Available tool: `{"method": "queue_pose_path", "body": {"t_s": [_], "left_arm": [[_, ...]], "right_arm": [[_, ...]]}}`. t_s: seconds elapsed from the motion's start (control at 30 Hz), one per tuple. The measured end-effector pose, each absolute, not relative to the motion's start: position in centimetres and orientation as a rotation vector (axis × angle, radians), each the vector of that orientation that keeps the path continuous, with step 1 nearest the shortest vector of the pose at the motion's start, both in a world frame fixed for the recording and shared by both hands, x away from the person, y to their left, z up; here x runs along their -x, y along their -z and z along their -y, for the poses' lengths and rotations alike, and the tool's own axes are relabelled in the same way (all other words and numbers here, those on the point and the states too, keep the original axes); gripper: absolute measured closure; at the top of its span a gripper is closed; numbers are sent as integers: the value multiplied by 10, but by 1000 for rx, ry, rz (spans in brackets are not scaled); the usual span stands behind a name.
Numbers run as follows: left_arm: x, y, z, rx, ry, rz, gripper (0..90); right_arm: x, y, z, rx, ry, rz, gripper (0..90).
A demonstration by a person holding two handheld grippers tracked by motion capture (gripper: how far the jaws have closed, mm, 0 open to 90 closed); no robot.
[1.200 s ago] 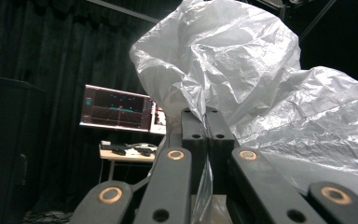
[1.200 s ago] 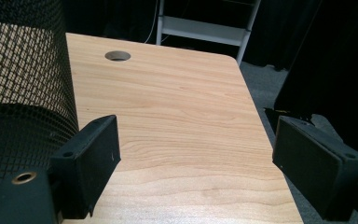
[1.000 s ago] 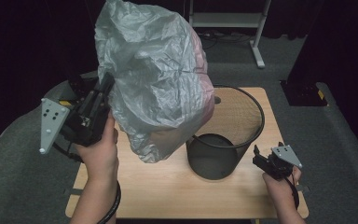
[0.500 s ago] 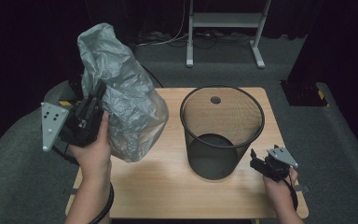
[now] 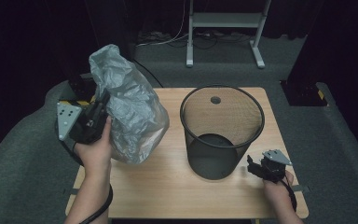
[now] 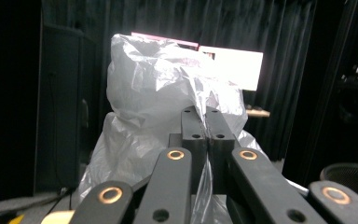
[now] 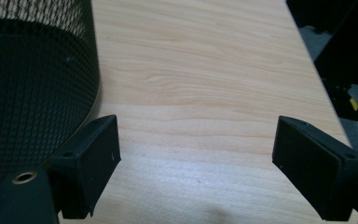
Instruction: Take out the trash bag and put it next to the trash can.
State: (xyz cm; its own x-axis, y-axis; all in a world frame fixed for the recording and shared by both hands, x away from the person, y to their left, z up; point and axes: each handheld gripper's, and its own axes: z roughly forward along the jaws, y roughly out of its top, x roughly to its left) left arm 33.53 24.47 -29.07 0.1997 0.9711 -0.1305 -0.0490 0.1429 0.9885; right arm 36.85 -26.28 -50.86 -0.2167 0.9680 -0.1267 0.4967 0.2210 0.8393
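A crumpled grey plastic bag (image 5: 133, 116) hangs over the left side of the wooden table (image 5: 168, 186), its lower end near the tabletop. My left gripper (image 5: 103, 103) is shut on a fold of the bag's film; in the left gripper view the jaws pinch the thin plastic (image 6: 154, 93) at the tips of the gripper (image 6: 206, 114). A black wire-mesh bin (image 5: 221, 130) stands upright at the table's middle right. My right gripper (image 5: 253, 167) rests low at the front right beside the bin, open with nothing between its jaws (image 7: 196, 154), with the bin's mesh wall (image 7: 32, 84) just to its left.
A grey metal stand (image 5: 223, 28) is on the floor behind the table. A black and yellow object (image 5: 77, 100) lies off the table's left edge, and a dark box (image 5: 303, 93) off its right. Bare wood (image 7: 205, 70) lies ahead of my right gripper.
The bag has come down and to the left, from over the bin to beside it, and has collapsed smaller. My left hand has lowered with it. The right hand sank slightly.
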Motion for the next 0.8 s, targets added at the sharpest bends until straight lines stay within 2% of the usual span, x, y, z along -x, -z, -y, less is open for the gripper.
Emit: {"method": "queue_pose_path", "body": {"t_s": [0.8], "left_arm": [[-445, 368, -194, -1362, -988, -1199, 883]], "right_arm": [[-371, 521, 268, -1434, -867, -1866, 153]]}}
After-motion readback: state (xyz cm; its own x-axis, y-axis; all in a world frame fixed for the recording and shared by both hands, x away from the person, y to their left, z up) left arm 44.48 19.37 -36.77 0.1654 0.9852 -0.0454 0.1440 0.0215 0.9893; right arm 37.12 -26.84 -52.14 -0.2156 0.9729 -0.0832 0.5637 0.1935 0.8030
